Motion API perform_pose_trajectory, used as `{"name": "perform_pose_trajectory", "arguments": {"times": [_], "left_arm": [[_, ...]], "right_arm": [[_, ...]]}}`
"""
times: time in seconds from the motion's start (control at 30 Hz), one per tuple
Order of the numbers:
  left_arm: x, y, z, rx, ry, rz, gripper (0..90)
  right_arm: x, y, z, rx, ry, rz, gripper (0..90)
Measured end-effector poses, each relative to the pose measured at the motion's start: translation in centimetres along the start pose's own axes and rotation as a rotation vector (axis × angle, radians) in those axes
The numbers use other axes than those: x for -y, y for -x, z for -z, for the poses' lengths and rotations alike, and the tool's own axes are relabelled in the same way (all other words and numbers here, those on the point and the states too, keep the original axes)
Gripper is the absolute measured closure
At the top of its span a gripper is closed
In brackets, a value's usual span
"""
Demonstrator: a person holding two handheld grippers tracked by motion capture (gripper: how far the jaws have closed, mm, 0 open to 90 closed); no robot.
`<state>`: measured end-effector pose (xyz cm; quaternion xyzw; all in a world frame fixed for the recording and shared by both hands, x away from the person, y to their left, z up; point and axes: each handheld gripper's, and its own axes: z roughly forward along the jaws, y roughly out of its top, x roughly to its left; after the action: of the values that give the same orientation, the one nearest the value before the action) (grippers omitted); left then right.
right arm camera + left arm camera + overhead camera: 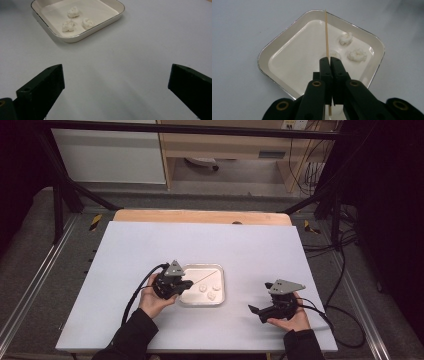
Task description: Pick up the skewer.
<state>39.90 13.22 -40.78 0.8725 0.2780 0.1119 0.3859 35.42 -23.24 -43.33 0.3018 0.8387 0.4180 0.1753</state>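
Tightly pinched: left tongs [329, 60], skewer [326, 32].

A white table [150, 250] carries a square white tray [185, 301] lying just ahead of the left gripper [187, 283] and well left of the right gripper [256, 311].

A white worktop [150, 245] sits on grey carpet [30, 250], a wooden strip [200, 216] along its far edge. Beyond stand a black frame [190, 129], a wooden shelf unit [225, 150] and cables [345, 285] (right side).
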Motion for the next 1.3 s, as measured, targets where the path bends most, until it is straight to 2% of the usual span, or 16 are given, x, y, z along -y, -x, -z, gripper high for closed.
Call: {"name": "perform_pose_trajectory", "arguments": {"times": [0.07,0.1,0.13,0.4,0.83,1.13,1.17,1.2,1.3], "left_arm": [[-0.1,0.1,0.0,0.003,0.0,-0.002,88.8],[-0.1,0.2,0.0,0.004,-0.003,-0.006,88.8],[-0.2,0.3,-0.1,0.007,-0.003,-0.009,88.8],[-0.8,1.3,-0.4,0.027,-0.004,-0.03,88.9],[-2.6,3.6,-1.2,0.067,-0.021,-0.106,88.8],[-3.4,4.7,-1.8,0.087,-0.042,-0.141,88.9],[-3.5,4.8,-2.0,0.092,-0.042,-0.143,88.9],[-3.7,5.1,-2.1,0.097,-0.046,-0.152,88.8],[-4.0,5.4,-2.3,0.103,-0.05,-0.163,88.8]], "right_arm": [[-0.6,-0.6,-0.3,0.009,-0.012,0.043,1.4],[-0.6,-0.6,-0.3,0.009,-0.012,0.043,1.4],[-1.0,-1.0,-0.4,0.014,-0.016,0.072,1.6],[-1.8,-1.9,-0.9,0.032,-0.044,0.152,2.1],[-3.4,-3.2,-1.6,0.065,-0.083,0.304,5.6],[-4.0,-3.9,-1.9,0.081,-0.098,0.406,12.0],[-4.0,-3.9,-1.9,0.081,-0.098,0.406,12.0],[-4.0,-4.0,-2.0,0.084,-0.103,0.436,14.9],[-4.1,-4.2,-2.1,0.083,-0.113,0.476,18.6]]}}
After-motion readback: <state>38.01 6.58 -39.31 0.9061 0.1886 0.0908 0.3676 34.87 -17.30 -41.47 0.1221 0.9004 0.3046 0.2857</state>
